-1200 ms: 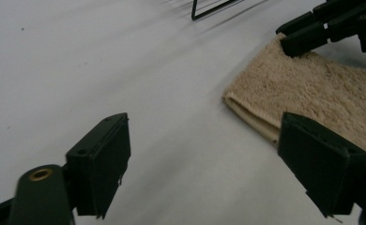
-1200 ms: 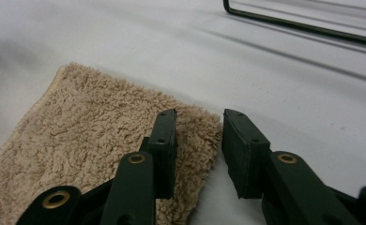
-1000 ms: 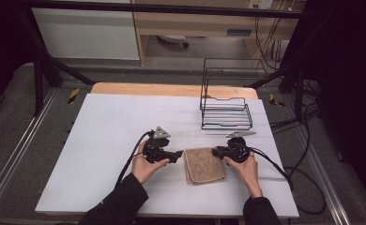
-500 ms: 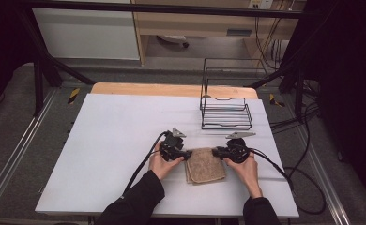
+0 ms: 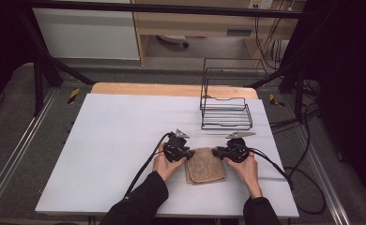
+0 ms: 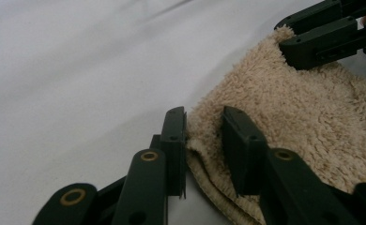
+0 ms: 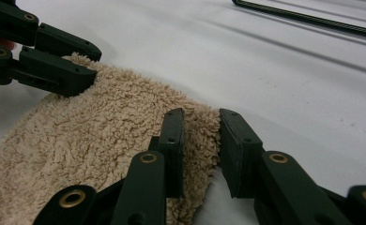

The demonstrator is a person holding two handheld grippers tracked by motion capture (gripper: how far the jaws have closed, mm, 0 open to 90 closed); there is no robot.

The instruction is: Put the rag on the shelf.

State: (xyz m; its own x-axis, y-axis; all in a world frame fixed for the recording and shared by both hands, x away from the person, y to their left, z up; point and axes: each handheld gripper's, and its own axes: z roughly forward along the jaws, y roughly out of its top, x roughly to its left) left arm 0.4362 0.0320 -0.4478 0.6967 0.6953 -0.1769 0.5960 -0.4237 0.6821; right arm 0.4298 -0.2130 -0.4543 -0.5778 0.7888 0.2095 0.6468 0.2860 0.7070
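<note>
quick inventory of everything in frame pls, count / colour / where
towel: 1, beige terry, folded, near edge of the table, between the two grippers
wire rack: 1, black, far right part of the table, beyond the towel
table: 1, white top with a wooden strip along its far edge
cables: black, one trailing from each gripper, more off the table's right side
left gripper: 1, black, jaws set around the towel's left edge with a gap showing
right gripper: 1, black, jaws set around the towel's right edge with a gap showing
hands: 2, dark sleeves, coming in from the near edge, one on each gripper
</note>
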